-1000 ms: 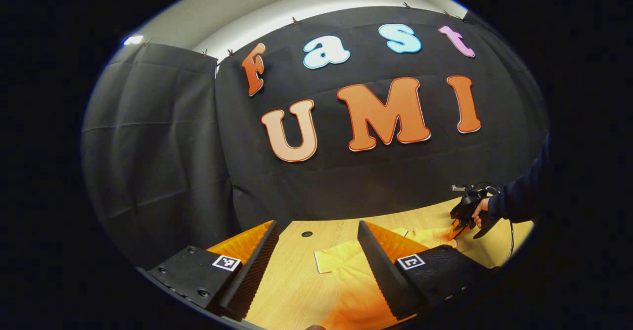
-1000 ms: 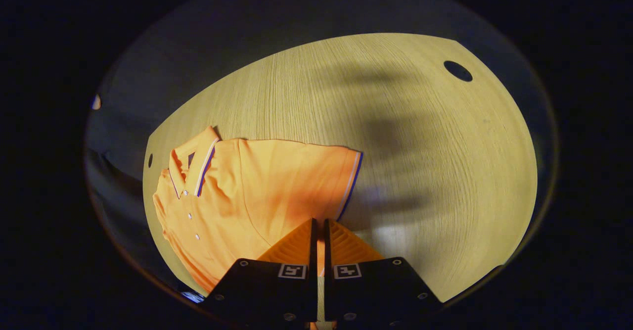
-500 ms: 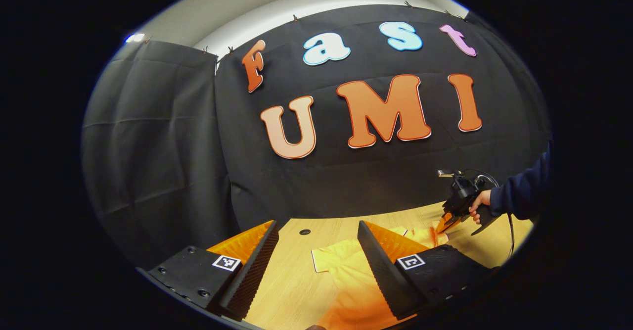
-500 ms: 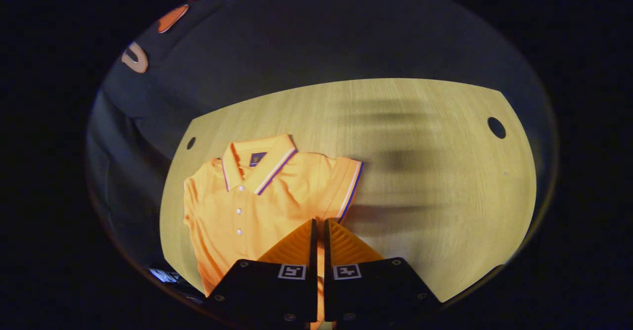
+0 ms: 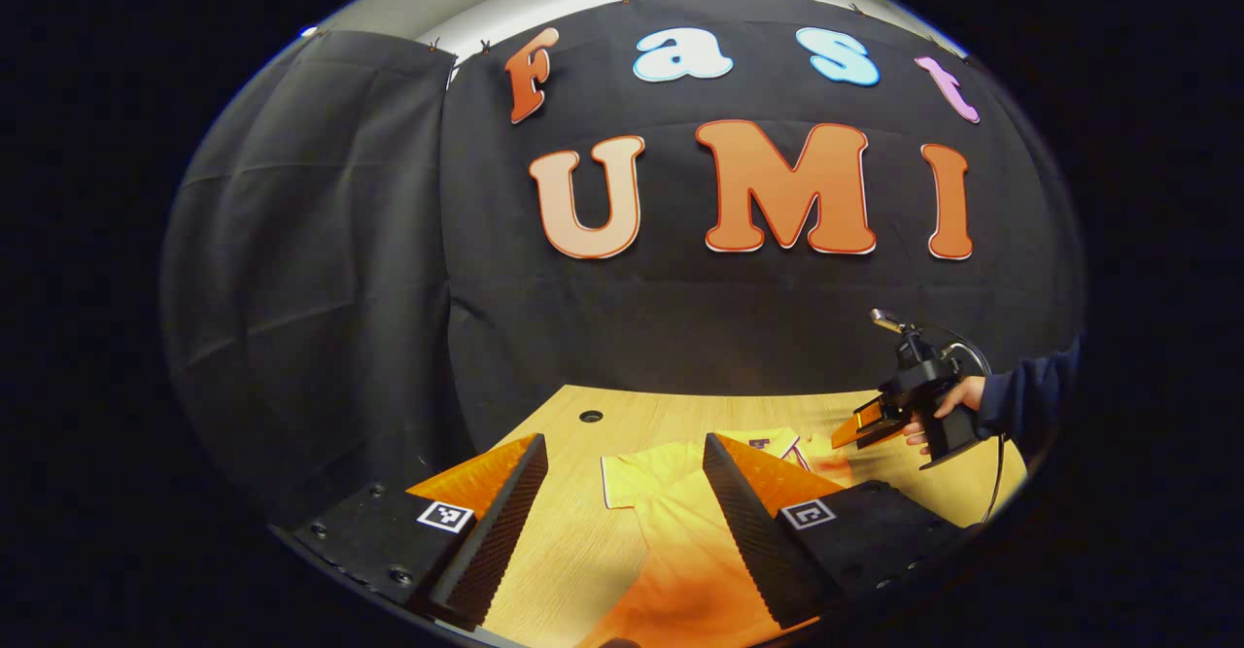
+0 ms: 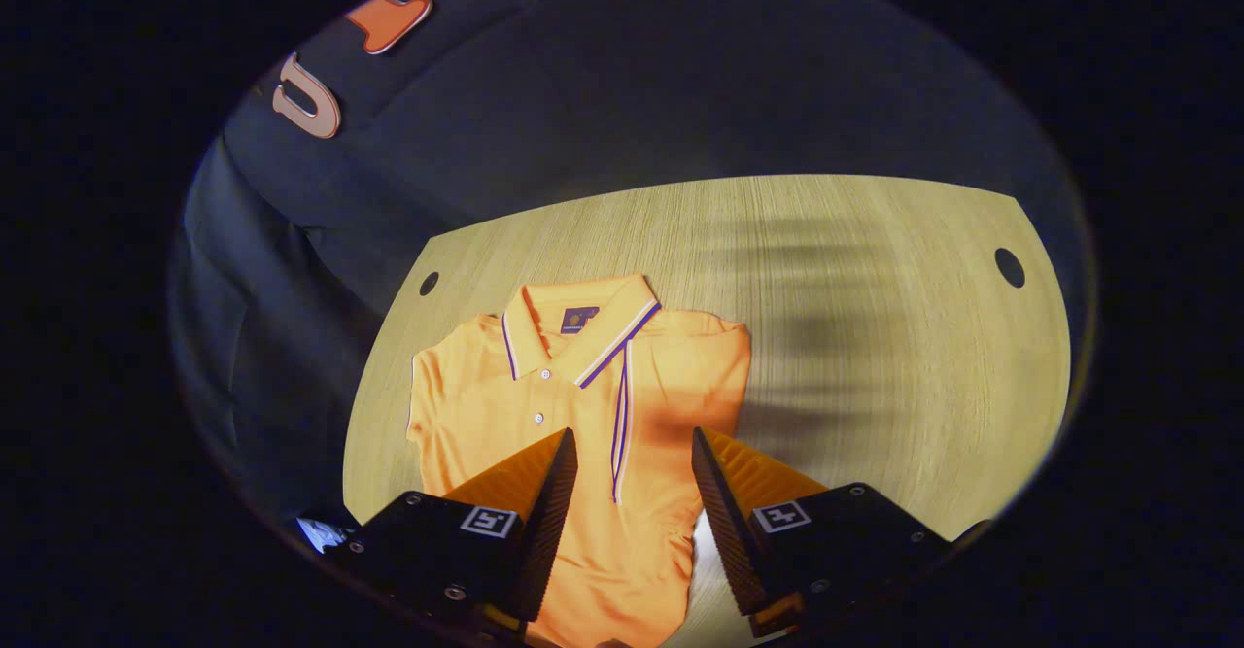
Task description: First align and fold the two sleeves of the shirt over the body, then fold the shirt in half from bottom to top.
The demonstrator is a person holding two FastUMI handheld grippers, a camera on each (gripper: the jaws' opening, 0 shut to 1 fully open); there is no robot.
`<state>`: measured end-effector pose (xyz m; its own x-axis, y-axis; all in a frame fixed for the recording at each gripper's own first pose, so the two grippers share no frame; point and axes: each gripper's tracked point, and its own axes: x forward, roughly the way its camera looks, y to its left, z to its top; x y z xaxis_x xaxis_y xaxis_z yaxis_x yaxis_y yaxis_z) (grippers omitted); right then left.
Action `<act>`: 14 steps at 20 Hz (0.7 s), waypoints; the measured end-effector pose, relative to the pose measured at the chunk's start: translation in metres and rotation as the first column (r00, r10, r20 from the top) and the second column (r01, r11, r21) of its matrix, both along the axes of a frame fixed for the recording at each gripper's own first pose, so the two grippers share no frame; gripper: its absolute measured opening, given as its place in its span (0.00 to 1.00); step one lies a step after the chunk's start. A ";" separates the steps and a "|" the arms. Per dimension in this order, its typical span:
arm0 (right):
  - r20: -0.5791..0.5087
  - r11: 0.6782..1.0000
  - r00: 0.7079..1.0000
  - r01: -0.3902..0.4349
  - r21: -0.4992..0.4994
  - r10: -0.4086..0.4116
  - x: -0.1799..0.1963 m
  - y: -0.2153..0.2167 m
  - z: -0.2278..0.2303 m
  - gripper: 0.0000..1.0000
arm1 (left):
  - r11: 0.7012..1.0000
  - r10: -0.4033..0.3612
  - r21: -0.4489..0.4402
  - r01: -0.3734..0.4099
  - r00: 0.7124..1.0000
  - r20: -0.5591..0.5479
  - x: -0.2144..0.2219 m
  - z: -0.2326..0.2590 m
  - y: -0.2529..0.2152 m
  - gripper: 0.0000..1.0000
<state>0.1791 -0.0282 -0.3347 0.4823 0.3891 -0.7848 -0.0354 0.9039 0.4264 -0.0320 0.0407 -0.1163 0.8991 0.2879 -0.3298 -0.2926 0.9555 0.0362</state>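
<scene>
Shirt (image 6: 583, 405): lay flat on table (image 6: 875, 337), centre frame; hem cut off below, one sleeve folded over body. Right gripper (image 6: 630, 463): jaws wide, empty. Left gripper (image 5: 622, 473): jaws wide, empty.

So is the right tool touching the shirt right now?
Apart. In the left gripper view the right tool is held in the air above the shirt, and in the right gripper view its fingers stand open with nothing between them.

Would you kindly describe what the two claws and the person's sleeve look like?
Each claw, left and right, has two wedge-shaped fingers with ridged inner faces on black blocks bearing square black-and-white markers. In the left gripper view, a dark blue sleeve shows, and a black cable hangs from the right claw.
</scene>
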 end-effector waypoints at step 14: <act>0.250 0.912 0.918 0.359 -0.197 -0.307 -0.071 -0.056 0.075 0.97 | 0.936 -0.208 -0.349 0.051 0.878 -0.430 0.140 -0.163 0.094 0.98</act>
